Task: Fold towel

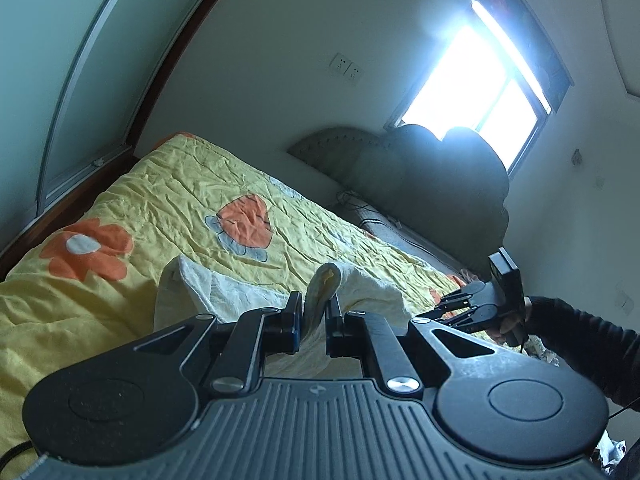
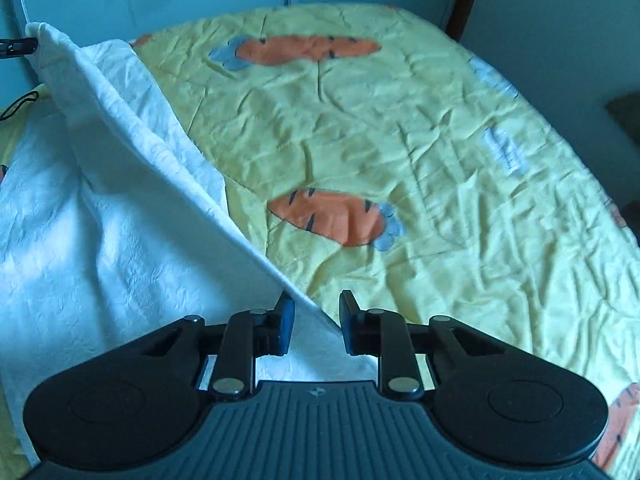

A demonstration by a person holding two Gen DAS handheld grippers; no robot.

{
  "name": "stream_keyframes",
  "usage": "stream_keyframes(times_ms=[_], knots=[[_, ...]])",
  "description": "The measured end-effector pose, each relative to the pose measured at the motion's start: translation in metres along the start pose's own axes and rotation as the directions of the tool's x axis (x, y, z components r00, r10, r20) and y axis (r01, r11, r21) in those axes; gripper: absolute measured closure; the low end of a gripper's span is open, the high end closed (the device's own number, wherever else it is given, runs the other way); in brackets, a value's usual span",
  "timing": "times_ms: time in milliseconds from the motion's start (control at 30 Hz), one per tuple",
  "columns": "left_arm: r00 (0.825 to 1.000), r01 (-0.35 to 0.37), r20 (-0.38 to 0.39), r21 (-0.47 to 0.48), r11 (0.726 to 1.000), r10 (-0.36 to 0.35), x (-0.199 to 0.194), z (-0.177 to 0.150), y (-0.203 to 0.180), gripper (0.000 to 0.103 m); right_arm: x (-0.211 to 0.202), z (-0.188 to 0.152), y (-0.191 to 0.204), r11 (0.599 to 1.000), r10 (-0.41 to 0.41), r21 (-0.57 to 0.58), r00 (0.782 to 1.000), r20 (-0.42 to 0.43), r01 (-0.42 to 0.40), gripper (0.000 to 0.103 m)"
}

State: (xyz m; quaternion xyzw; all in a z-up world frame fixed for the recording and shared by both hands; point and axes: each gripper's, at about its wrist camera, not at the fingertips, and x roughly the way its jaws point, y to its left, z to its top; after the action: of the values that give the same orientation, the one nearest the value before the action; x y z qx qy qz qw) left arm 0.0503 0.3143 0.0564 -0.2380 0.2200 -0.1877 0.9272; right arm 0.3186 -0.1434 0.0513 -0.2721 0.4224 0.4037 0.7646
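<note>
Left gripper [image 1: 316,320]: jaws drawn close on a rolled edge of the towel [image 1: 360,288], cloth pinched between the pads. Right gripper [image 2: 316,326]: jaws somewhat apart, towel hem running between them; whether the pads actually gripped it could not be told. In the left view the right gripper [image 1: 444,308] was seen side-on, held by a hand [image 1: 508,326] in a dark sleeve [image 1: 592,344].

Towel white to cream, textured weave, partly lifted off the bed. One edge rose taut toward a raised corner at upper left in the right view; the rest lay rumpled on the quilt [image 2: 440,160].

Quilt yellow, creased, with orange carrots and flowers. Dark padded headboard [image 1: 440,168] beyond. Pale wall, twin sockets [image 1: 347,68], bright window [image 1: 480,80], sliding wardrobe door [image 1: 80,80] alongside.
</note>
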Motion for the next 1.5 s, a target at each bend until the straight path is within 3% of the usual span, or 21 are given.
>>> stream_keyframes(times_ms=[67, 133, 233, 300, 467, 500, 600, 633, 667, 800, 967, 1033, 1200, 1367, 1467, 1500], knots=[[1.0, -0.004, 0.0, 0.002, 1.0, 0.004, 0.001, 0.002, 0.001, 0.095, 0.001, -0.004, 0.001, 1.0, 0.028, 0.005, 1.0, -0.001, -0.028, 0.08], [1.0, -0.01, 0.006, 0.001, 1.0, 0.01, 0.001, 0.003, 0.002, 0.095, 0.004, -0.005, 0.002, 0.996, 0.088, 0.023, 0.996, -0.019, -0.088, 0.098], [1.0, -0.012, 0.021, -0.019, 1.0, 0.012, 0.002, 0.007, 0.006, 0.095, -0.01, -0.008, 0.012, 0.997, 0.071, 0.012, 0.997, 0.004, -0.071, 0.099], [0.999, -0.014, 0.032, -0.025, 1.0, 0.015, 0.001, 0.01, 0.007, 0.095, -0.035, -0.01, 0.023, 0.999, 0.054, 0.0, 0.997, 0.063, -0.054, 0.099], [0.998, -0.032, 0.055, -0.037, 0.999, 0.034, -0.008, 0.015, 0.011, 0.094, -0.093, -0.048, 0.085, 0.989, 0.15, -0.016, 0.973, 0.173, -0.15, 0.099], [0.998, -0.05, 0.044, -0.05, 0.998, 0.052, -0.008, 0.013, 0.015, 0.078, -0.092, -0.061, 0.104, 0.986, 0.169, -0.019, 0.972, 0.166, -0.168, 0.099], [0.993, -0.111, 0.019, -0.159, 0.981, 0.116, -0.009, 0.002, 0.032, 0.065, -0.074, -0.091, 0.146, 0.986, 0.167, -0.004, 0.976, 0.142, -0.168, 0.099], [0.992, -0.123, 0.007, -0.202, 0.972, 0.127, -0.011, -0.001, 0.037, 0.048, -0.068, -0.098, 0.151, 0.986, 0.163, 0.018, 0.976, 0.143, -0.167, 0.099], [0.99, -0.138, -0.005, -0.238, 0.961, 0.141, -0.014, -0.004, 0.038, 0.041, -0.065, -0.101, 0.153, 0.985, 0.155, 0.046, 0.976, 0.152, -0.164, 0.099], [0.99, -0.137, -0.012, -0.297, 0.945, 0.14, -0.04, -0.012, 0.03, 0.025, -0.068, -0.106, 0.149, 0.98, 0.14, 0.112, 0.968, 0.207, -0.165, 0.099], [0.988, -0.1, 0.06, -0.442, 0.892, 0.14, -0.081, -0.042, 0.009, 0.011, -0.075, -0.099, 0.14, 0.981, 0.131, 0.11, 0.961, 0.242, -0.161, 0.099], [0.987, -0.092, 0.067, -0.496, 0.864, 0.143, -0.086, -0.058, 0.0, 0.01, -0.076, -0.099, 0.141, 0.982, 0.125, 0.111, 0.963, 0.241, -0.155, 0.099], [0.992, -0.078, 0.022, -0.67, 0.738, 0.124, -0.071, -0.088, -0.007, 0.01, -0.083, -0.099, 0.136, 0.977, 0.117, 0.14, 0.953, 0.278, -0.161, 0.099], [0.971, -0.196, -0.039, -0.688, 0.699, 0.235, -0.054, -0.084, -0.003, 0.018, -0.088, -0.097, 0.137, 0.977, 0.107, 0.148, 0.952, 0.287, -0.154, 0.099], [0.955, -0.274, -0.104, -0.675, 0.685, 0.279, -0.042, -0.078, 0.005, 0.047, -0.089, -0.098, 0.138, 0.976, 0.099, 0.156, 0.951, 0.294, -0.15, 0.099], [0.953, -0.284, -0.118, -0.672, 0.684, 0.28, -0.038, -0.077, 0.007, 0.062, -0.089, -0.098, 0.138, 0.976, 0.099, 0.159, 0.95, 0.295, -0.151, 0.099]])
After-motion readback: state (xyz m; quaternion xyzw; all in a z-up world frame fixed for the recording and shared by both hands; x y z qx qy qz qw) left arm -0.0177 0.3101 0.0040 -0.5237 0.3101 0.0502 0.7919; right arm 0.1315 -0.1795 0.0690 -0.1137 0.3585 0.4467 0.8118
